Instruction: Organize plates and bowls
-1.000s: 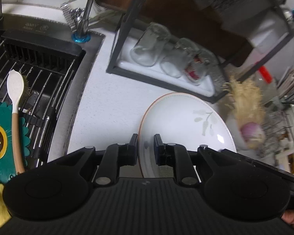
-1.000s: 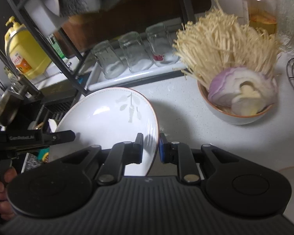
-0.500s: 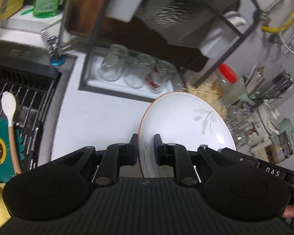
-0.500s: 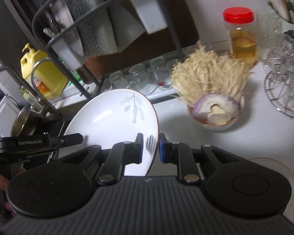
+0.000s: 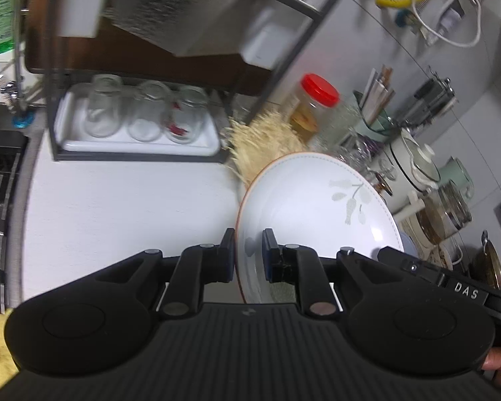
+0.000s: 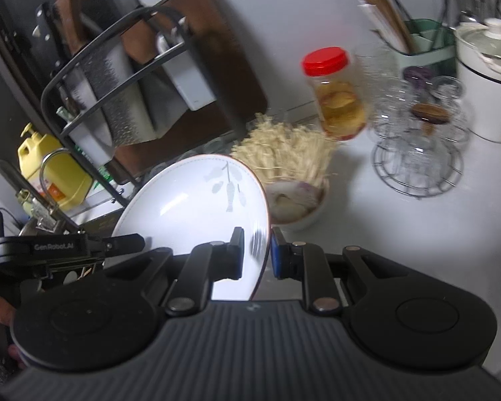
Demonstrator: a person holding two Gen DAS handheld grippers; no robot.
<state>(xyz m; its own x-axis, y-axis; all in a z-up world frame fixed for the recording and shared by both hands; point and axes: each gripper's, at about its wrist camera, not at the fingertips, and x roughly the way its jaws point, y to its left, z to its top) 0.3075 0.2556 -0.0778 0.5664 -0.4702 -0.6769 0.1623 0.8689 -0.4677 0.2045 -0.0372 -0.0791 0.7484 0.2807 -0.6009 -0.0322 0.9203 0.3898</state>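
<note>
Above white desk (image 5: 127, 200), left gripper (image 5: 247, 254) and right gripper (image 6: 256, 254) jaws pinch opposite rims of leaf-patterned plate (image 5: 317, 207).

The plate (image 5: 317, 207) is round and white, with a thin brown line around its edge and a pale grey leaf drawing on one side. It is clean and has nothing on it. It is tipped up on a slant, off the worktop. In the left view it sits right of the middle. In the right view it (image 6: 197, 200) sits left of the middle.
</note>
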